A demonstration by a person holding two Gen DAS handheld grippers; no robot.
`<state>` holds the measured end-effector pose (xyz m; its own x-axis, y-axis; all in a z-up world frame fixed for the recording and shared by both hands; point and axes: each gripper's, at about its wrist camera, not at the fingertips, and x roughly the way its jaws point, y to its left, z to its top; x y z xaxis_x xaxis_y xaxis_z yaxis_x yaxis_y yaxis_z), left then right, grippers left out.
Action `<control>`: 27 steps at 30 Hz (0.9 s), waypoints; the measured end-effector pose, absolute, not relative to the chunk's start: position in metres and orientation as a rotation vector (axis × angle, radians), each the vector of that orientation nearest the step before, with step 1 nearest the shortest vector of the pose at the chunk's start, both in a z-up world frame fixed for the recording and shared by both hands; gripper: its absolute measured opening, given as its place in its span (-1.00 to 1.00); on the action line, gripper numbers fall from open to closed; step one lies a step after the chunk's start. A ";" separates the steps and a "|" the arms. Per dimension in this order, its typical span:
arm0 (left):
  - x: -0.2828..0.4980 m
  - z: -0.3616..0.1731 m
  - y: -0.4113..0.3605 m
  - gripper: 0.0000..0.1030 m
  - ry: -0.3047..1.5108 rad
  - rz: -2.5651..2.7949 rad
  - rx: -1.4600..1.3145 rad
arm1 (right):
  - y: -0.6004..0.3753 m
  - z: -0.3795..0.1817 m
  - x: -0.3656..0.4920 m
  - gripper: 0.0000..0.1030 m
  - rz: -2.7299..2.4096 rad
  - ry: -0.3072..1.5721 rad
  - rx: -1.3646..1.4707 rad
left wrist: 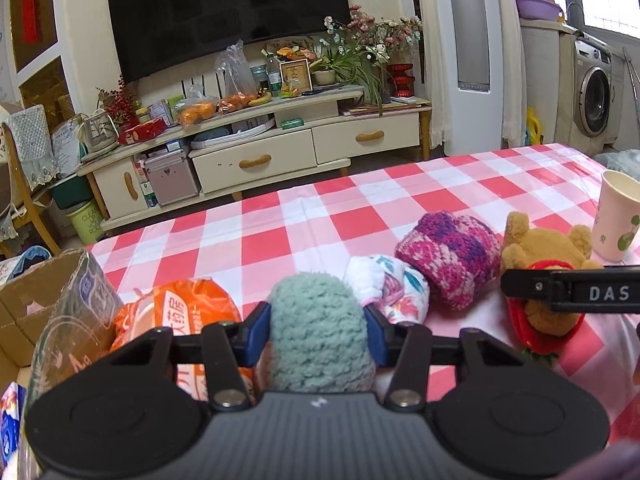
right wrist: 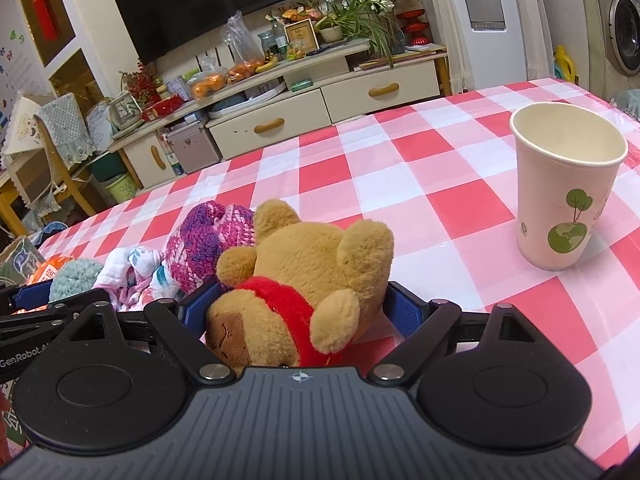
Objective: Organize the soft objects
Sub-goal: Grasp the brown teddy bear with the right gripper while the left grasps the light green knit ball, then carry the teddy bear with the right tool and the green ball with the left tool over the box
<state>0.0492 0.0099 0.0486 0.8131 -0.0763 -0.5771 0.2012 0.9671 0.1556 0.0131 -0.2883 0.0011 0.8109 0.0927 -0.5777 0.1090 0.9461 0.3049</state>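
A teal knitted roll (left wrist: 320,332) sits squarely between the blue pads (left wrist: 256,332) of the left gripper (left wrist: 318,334), its long axis running straight away along the fingers; the jaws press both its flanks, so it appears held. To its right, a brown teddy bear in a red shirt (right wrist: 304,280) lies on its back inside the right gripper (right wrist: 298,312), jaws wide around it; whether they grip it, I cannot tell. Between the two lie a floral cloth (left wrist: 390,284) and a purple-pink knitted roll (left wrist: 452,256), all in one row. A paper cup (right wrist: 564,188) stands well apart on the red-checked tablecloth (left wrist: 320,216). A cardboard box (left wrist: 24,312) sits left; beyond, a television (left wrist: 228,12) over a cluttered cabinet (left wrist: 256,144).
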 end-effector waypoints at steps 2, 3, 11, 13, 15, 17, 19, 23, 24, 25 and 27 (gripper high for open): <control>0.048 0.049 0.011 -0.09 0.605 -0.150 0.212 | -0.287 0.001 0.014 1.00 -0.007 0.626 0.330; 0.047 0.049 0.012 -0.10 0.606 -0.149 0.208 | -0.286 0.001 0.014 1.00 -0.005 0.623 0.325; 0.044 0.053 0.019 -0.13 0.624 -0.153 0.145 | -0.287 0.002 0.015 0.95 0.007 0.615 0.312; 0.042 0.055 0.022 -0.13 0.629 -0.158 0.119 | -0.286 0.002 0.014 0.94 0.014 0.612 0.307; 0.041 0.056 0.025 -0.14 0.635 -0.164 0.092 | -0.284 0.003 0.014 0.94 0.023 0.608 0.298; 0.039 0.058 0.028 -0.14 0.637 -0.166 0.072 | -0.282 0.003 0.013 0.93 0.033 0.603 0.291; 0.036 0.060 0.031 -0.14 0.634 -0.170 0.059 | -0.279 0.003 0.011 0.93 0.042 0.597 0.282; 0.031 0.065 0.039 -0.15 0.633 -0.179 0.024 | -0.274 0.003 0.009 0.92 0.055 0.590 0.265; 0.029 0.066 0.041 -0.15 0.632 -0.181 0.014 | -0.273 0.004 0.009 0.92 0.061 0.589 0.266; 0.028 0.068 0.044 -0.15 0.631 -0.184 0.004 | -0.273 0.004 0.008 0.92 0.066 0.588 0.267; 0.026 0.070 0.049 -0.15 0.629 -0.188 -0.012 | -0.270 0.005 0.007 0.92 0.074 0.581 0.261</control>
<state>0.0257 0.0488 0.0705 0.7924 -0.1785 -0.5833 0.1711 0.9829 -0.0682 0.0067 -0.2696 0.0050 0.8341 0.1428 -0.5328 0.0040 0.9643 0.2647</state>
